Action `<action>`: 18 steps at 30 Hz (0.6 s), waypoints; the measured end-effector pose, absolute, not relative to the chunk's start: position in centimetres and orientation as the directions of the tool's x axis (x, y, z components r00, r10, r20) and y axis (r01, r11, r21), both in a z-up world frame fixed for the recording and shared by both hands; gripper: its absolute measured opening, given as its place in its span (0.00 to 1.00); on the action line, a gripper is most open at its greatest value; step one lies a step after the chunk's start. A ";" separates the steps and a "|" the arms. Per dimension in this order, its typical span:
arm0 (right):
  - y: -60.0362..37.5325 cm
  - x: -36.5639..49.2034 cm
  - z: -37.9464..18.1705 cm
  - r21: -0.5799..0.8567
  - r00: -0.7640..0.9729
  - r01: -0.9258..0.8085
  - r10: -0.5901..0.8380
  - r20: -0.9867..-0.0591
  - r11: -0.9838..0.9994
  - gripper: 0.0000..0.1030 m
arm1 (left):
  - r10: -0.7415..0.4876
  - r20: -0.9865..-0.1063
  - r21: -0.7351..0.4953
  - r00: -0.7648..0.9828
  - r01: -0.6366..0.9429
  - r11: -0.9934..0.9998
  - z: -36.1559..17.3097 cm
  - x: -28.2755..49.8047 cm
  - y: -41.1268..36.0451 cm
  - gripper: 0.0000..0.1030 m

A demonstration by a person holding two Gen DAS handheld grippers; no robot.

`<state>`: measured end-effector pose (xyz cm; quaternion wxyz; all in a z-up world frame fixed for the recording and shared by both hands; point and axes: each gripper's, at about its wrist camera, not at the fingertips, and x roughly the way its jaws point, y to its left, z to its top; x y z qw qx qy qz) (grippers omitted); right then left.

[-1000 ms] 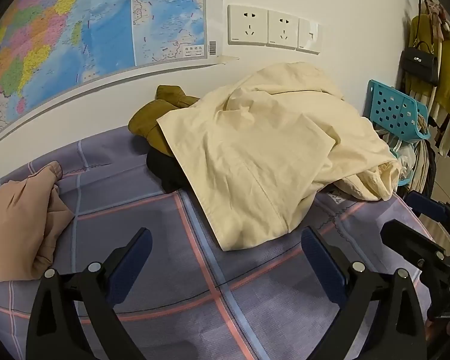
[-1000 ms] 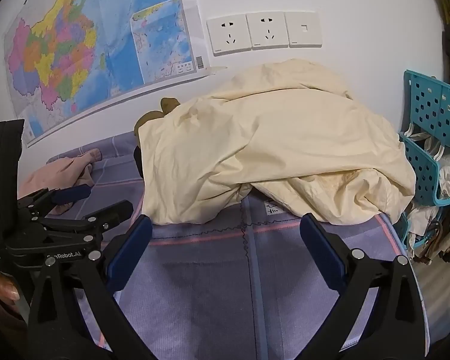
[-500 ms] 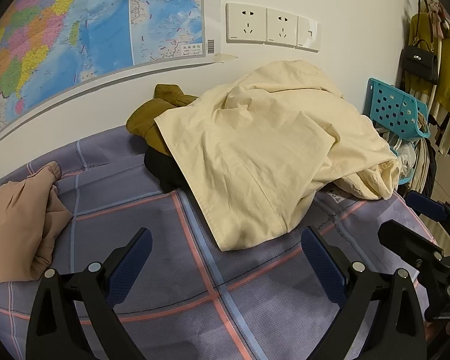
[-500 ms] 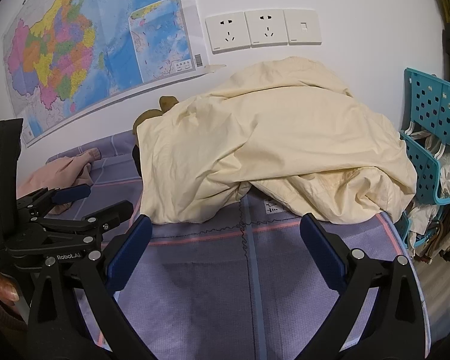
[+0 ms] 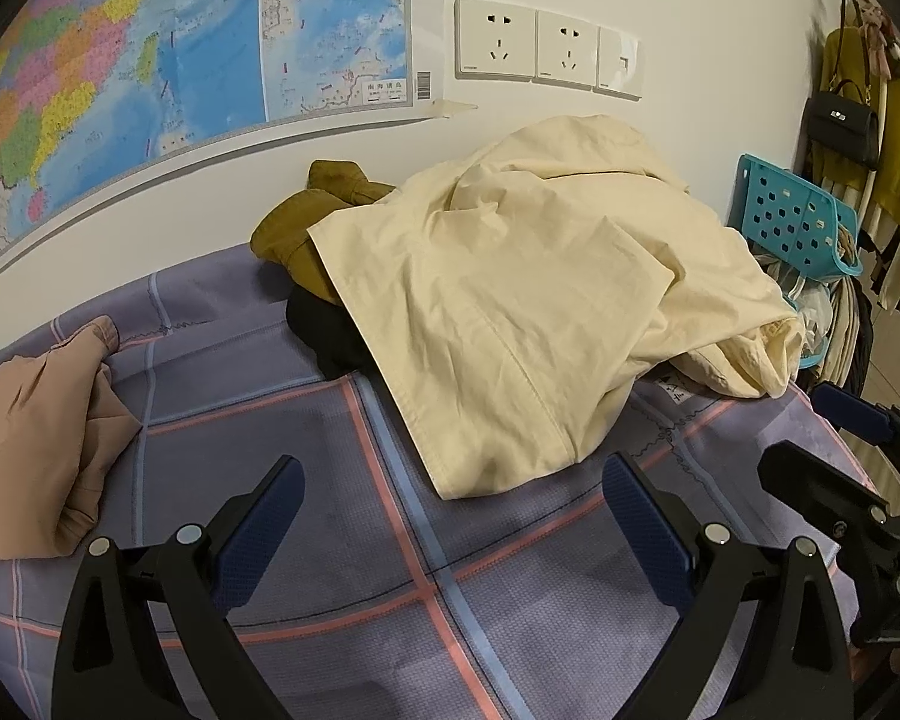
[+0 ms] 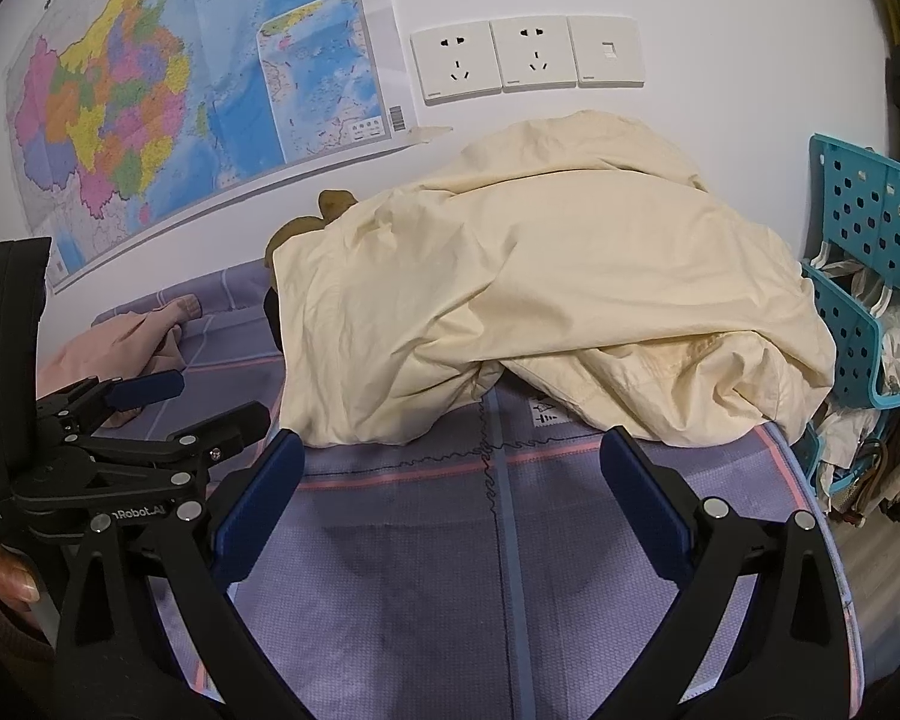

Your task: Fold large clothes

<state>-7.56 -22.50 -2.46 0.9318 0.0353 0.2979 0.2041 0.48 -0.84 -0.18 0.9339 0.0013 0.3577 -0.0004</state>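
Note:
A large cream garment [image 5: 528, 300] [image 6: 546, 300] lies crumpled in a heap on the purple checked cloth [image 5: 426, 612] [image 6: 510, 570], against the wall. It covers a mustard garment [image 5: 312, 210] [image 6: 300, 228] and a black one [image 5: 330, 336]. My left gripper [image 5: 450, 522] stands open just short of the heap's near corner, holding nothing. Open and empty as well, my right gripper [image 6: 450, 492] hovers before the heap's front edge. Each gripper also shows in the other's view: the right one [image 5: 828, 450] at the right edge, the left one [image 6: 180, 402] at the left edge.
A folded pink garment [image 5: 30, 450] [image 6: 126, 342] lies at the left. Teal baskets [image 5: 792, 222] [image 6: 864, 276] with hangers and clothes stand off the table's right edge. A map [image 6: 180, 90] and wall sockets [image 6: 510, 60] are on the wall behind. A black handbag [image 5: 840, 126] hangs far right.
Both grippers have crept slightly forward toward the cream heap. Nothing has been taken hold of; the clothes have not moved.

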 end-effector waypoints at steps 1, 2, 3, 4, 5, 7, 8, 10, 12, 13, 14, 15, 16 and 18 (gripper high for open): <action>-22.5 -7.5 -2.5 0.188 0.739 -0.359 0.402 -0.541 0.914 0.95 | 0.000 -0.669 0.002 0.744 0.002 1.000 -0.2 0.5 -0.9 0.93; -22.5 -7.5 -2.5 0.188 0.738 -0.359 0.401 -0.542 0.914 0.95 | -0.002 -0.671 0.001 0.742 0.003 1.000 -0.2 0.5 -0.9 0.93; -22.5 -7.5 -2.5 0.190 0.738 -0.359 0.402 -0.541 0.914 0.95 | -0.002 -0.672 -0.001 0.741 0.002 1.000 -0.3 0.5 -0.8 0.93; -22.5 -7.5 -2.5 0.190 0.737 -0.362 0.405 -0.541 0.913 0.95 | -0.003 -0.673 -0.002 0.740 0.002 1.000 -0.3 0.6 -0.8 0.93; -22.5 -7.5 -2.5 0.190 0.736 -0.362 0.405 -0.542 0.912 0.95 | -0.003 -0.673 -0.002 0.739 0.002 1.000 -0.3 0.6 -0.8 0.93; -22.5 -7.4 -2.6 0.188 0.737 -0.360 0.402 -0.543 0.914 0.95 | -0.003 -0.675 -0.002 0.738 0.001 1.000 -0.3 0.6 -0.8 0.93; -22.5 -7.4 -2.6 0.189 0.736 -0.361 0.403 -0.544 0.913 0.95 | -0.004 -0.676 -0.003 0.737 0.002 1.000 -0.4 0.7 -0.9 0.93; -22.5 -7.3 -2.6 0.190 0.736 -0.360 0.404 -0.543 0.913 0.95 | -0.003 -0.677 -0.003 0.736 0.002 1.000 -0.4 0.7 -0.9 0.93; -22.5 -7.3 -2.6 0.191 0.735 -0.360 0.404 -0.544 0.913 0.95 | -0.003 -0.681 -0.003 0.732 0.001 1.000 -0.6 0.8 -0.9 0.93; -22.5 -7.3 -2.6 0.189 0.737 -0.360 0.402 -0.544 0.914 0.95 | -0.002 -0.683 -0.003 0.731 0.000 1.000 -0.6 0.9 -0.8 0.93; -22.5 -7.3 -2.6 0.189 0.736 -0.361 0.403 -0.544 0.913 0.95 | -0.003 -0.685 -0.003 0.728 0.001 1.000 -0.6 1.0 -0.8 0.93; -22.5 -7.2 -2.6 0.190 0.734 -0.361 0.404 -0.545 0.913 0.95 | -0.004 -0.686 -0.004 0.727 0.002 1.000 -0.7 1.1 -0.8 0.93; -22.5 -7.2 -2.6 0.191 0.735 -0.360 0.404 -0.545 0.913 0.95 | -0.005 -0.687 -0.004 0.726 0.003 1.000 -0.7 1.1 -0.8 0.93; -22.5 -7.2 -2.6 0.191 0.734 -0.360 0.404 -0.546 0.913 0.95 | -0.006 -0.688 -0.005 0.725 0.004 1.000 -0.7 1.2 -0.8 0.93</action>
